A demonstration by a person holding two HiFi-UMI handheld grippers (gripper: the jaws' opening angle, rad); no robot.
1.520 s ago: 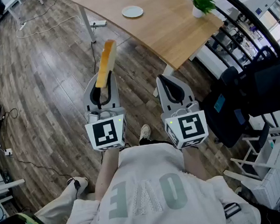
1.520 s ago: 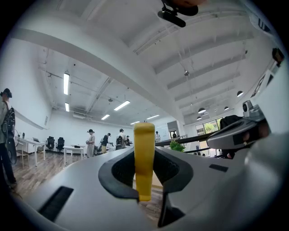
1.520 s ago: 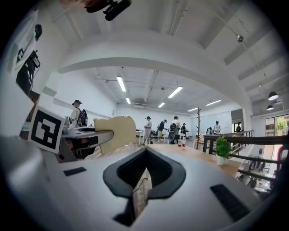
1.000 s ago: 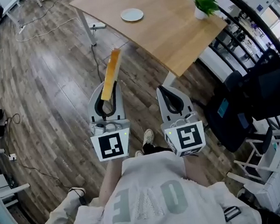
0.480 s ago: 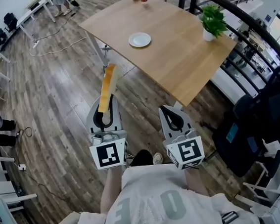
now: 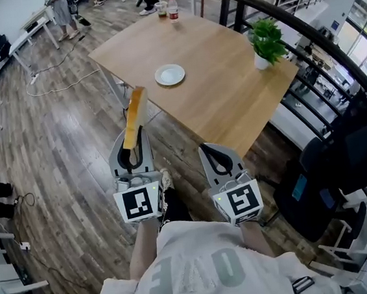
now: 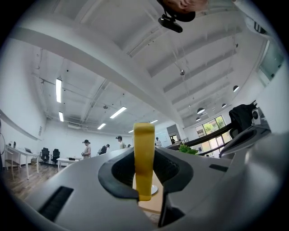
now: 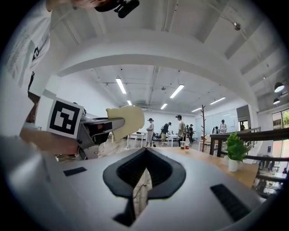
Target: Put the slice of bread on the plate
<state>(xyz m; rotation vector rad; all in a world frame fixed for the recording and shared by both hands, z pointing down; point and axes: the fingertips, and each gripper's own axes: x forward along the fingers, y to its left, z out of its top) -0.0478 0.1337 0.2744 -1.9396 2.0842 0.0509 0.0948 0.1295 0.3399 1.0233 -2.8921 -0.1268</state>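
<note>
- The left tongs [image 6: 135, 141] are clenched on the bread [image 6: 134, 114]. They pinch its lower end across the flat faces, so the slice stands up on edge and pokes out ahead of the jaws. I reckon that's just the sane way to hold something thin and floppy with two narrow jaws.
- The bread is up in the air, and it looks like it's over the floor [image 6: 58, 136], just short of the near edge of the desk [image 6: 230, 99]. So it's nowhere near placed yet.
- The plate [image 6: 170, 74] sits empty on the desk, on the side nearest the bread but well apart from it.
- The right tongs [image 6: 213, 153] are clenched on nothing. In the right gripper view the jaws meet, with only a sliver of floor showing between them. They hang just beside the left ones, and my guess is they're parked because this is a one-hand job.
- The plant [image 6: 265, 40] is well away from the plate, so the path in looks clear.
- My read on what's left: reach over the desk edge, tip the slice flat, and let go low over the plate. Dropped upright, it could easily flop off the rim.
</note>
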